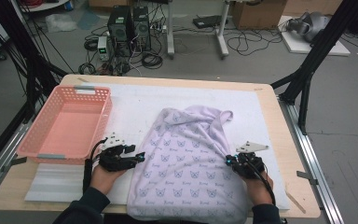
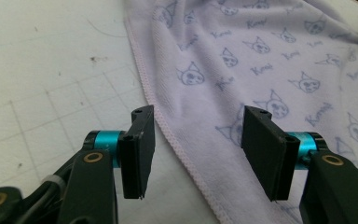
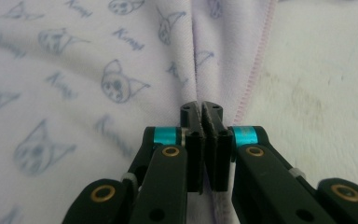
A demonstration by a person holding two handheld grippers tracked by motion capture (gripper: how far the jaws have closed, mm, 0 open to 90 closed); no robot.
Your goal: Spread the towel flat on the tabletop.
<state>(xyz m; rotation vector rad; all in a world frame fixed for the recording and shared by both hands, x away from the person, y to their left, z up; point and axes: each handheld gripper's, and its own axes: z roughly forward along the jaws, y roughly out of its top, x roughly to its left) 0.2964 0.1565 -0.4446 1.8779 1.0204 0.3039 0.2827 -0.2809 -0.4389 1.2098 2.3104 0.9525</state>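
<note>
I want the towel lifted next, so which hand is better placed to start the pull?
The right. The right gripper is already shut on a pinched fold of the towel, while the left gripper stands open astride the towel's hem, gripping nothing yet.

Pink basket (image 1: 65, 122) blocks far left, bare mat (image 1: 135, 100) open beyond towel (image 1: 186, 158)

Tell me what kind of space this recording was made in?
Most likely a lab or data-collection workspace, not a home: desktop computer towers with tangled cables sit on the bare floor, black frame struts flank the padded table, and cardboard boxes stand behind.
</note>
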